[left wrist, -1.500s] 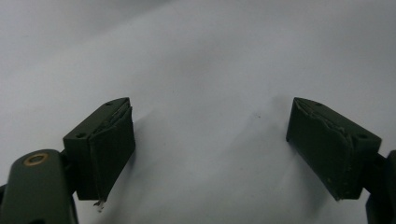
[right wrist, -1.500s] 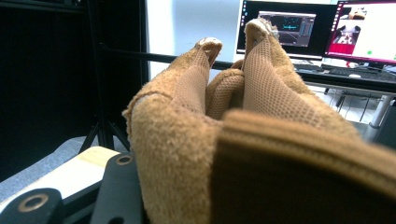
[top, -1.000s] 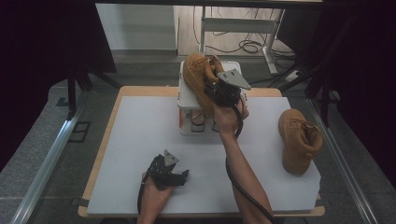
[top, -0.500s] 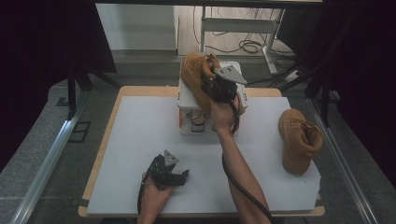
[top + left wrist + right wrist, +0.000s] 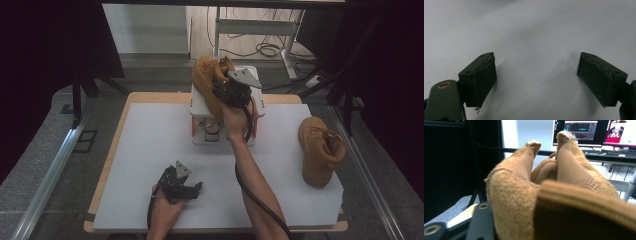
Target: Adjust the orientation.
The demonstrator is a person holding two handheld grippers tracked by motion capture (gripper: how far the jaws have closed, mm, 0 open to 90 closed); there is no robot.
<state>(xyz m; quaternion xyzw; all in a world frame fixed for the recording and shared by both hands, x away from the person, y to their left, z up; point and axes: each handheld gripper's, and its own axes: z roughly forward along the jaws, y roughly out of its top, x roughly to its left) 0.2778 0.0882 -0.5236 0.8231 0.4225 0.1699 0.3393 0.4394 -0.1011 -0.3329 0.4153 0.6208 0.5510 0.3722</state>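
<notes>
Tan and fuzzy, the boot (image 5: 206, 85) is up in the air over the white rack (image 5: 200, 112) at the far side of the worktop (image 5: 150, 145). The right hand-held gripper (image 5: 227, 87) is closed on the boot's top edge, where the soft collar is. In the right gripper view the collar (image 5: 584, 207) looks thick and padded, and the mesh lining (image 5: 574, 167) looks squashy, so it will bend when it is pinched. I think the boot is a bit heavy at the sole end, so it may swing and tip. A hold low on the collar, near the firm heel part, would be safer than a hold on the floppy rim. It does not look slippery, and it would not break if it fell.

The left hand-held gripper (image 5: 176, 186) rests low on the worktop, wide open and holding nothing. The other boot (image 5: 320, 150) stands near the right edge, well apart from the rack.
</notes>
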